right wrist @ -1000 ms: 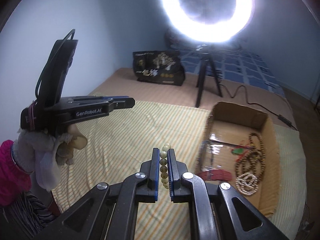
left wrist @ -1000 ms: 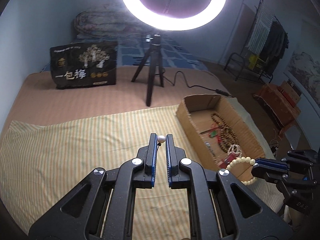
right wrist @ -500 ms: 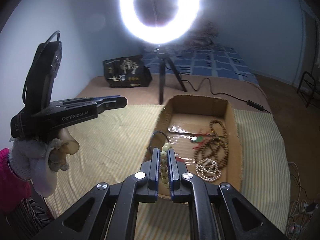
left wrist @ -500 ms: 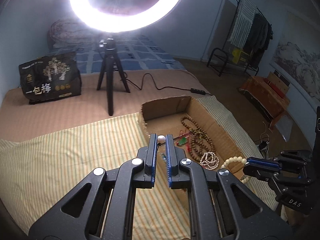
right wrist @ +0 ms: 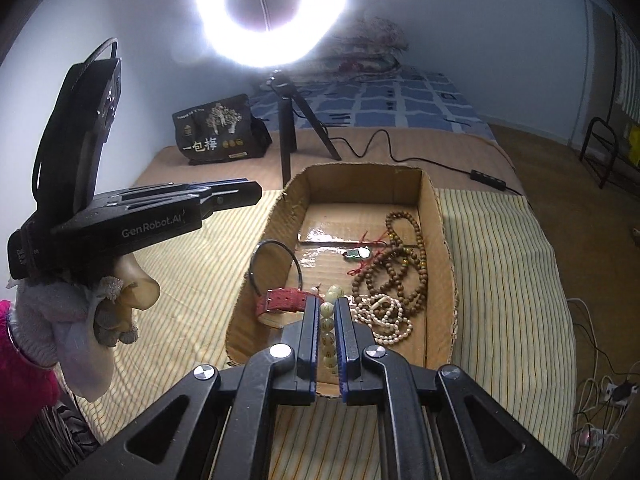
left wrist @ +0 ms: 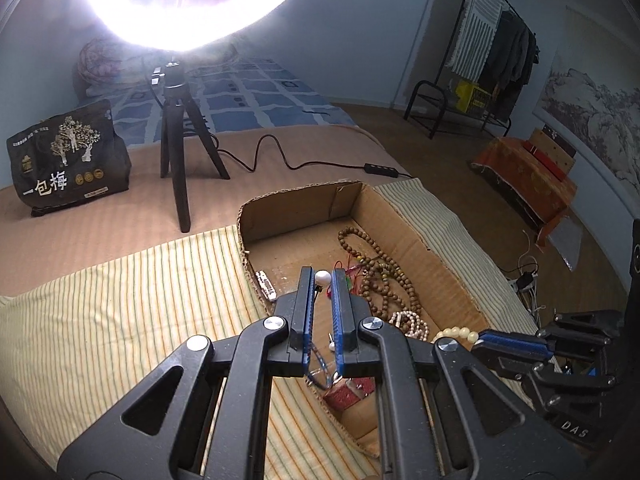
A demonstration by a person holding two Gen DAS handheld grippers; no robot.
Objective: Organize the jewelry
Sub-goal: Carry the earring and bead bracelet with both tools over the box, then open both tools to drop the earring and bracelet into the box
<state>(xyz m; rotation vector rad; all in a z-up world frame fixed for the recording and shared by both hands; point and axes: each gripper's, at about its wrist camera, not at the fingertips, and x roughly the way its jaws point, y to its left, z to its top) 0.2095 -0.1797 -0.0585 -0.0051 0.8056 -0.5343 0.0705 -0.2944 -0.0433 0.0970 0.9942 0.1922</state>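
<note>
My left gripper (left wrist: pixel 322 276) is shut on a small white pearl piece (left wrist: pixel 322 278) and hangs over the near left part of the cardboard box (left wrist: pixel 304 196). My right gripper (right wrist: pixel 326 306) is shut on a cream bead bracelet (right wrist: pixel 327 320) above the box's near end (right wrist: pixel 360 170). The left wrist view shows that bracelet (left wrist: pixel 456 334) sticking out of the right gripper (left wrist: pixel 482 338). Inside the box lie a brown wooden bead necklace (right wrist: pixel 404 264), a white bead bracelet (right wrist: pixel 384 316), a green pendant on red cord (right wrist: pixel 358 253), a red strap (right wrist: pixel 284 302) and a black hoop (right wrist: pixel 276 264).
The box sits on a striped cloth (left wrist: pixel 120 300) over a bed. Behind it stand a ring light tripod (left wrist: pixel 176 152) with its cable (left wrist: pixel 280 160) and a black printed bag (left wrist: pixel 66 160). A gloved hand (right wrist: pixel 80 312) holds the left gripper (right wrist: pixel 256 196). A clothes rack (left wrist: pixel 492 52) stands far right.
Both grippers have moved sideways from the striped cloth to over the cardboard box, and dipped slightly. Each keeps its grip: pearl piece in the left, cream bracelet in the right.
</note>
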